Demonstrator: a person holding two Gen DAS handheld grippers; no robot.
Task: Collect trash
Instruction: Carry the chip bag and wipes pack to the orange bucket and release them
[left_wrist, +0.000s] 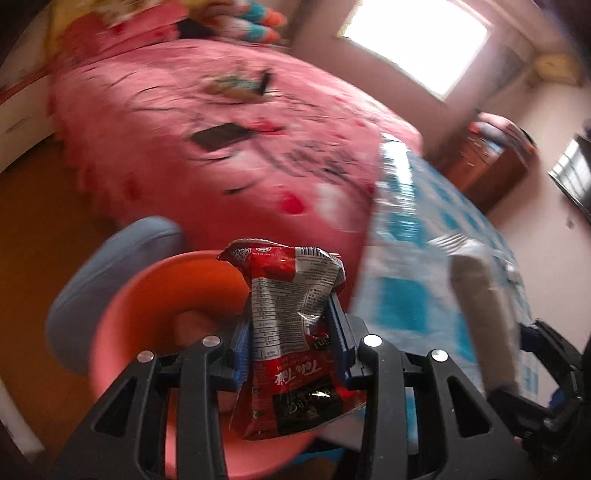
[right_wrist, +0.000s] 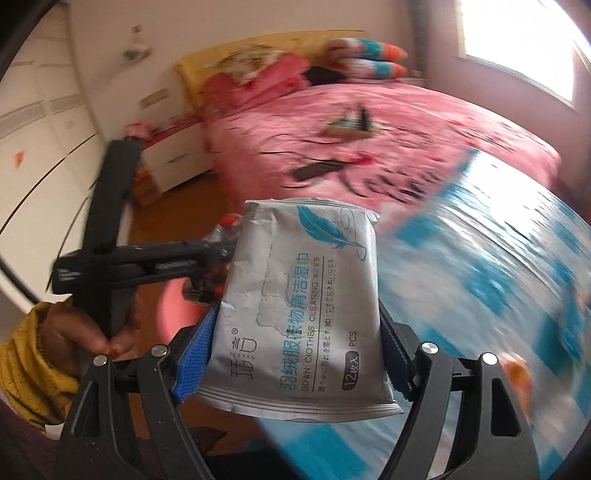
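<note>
Two grippers loaded, red wrapper, wipes pack

Crumpled red snack wrapper upright, grey wet-wipes pack upright, both clamped

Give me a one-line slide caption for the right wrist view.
Right gripper clamps a grey wet-wipes pack beside the pink bed.

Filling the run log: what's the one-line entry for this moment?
left gripper: shut on red snack wrapper | right gripper: shut on grey wipes pack | pink bin: below wrapper
</note>
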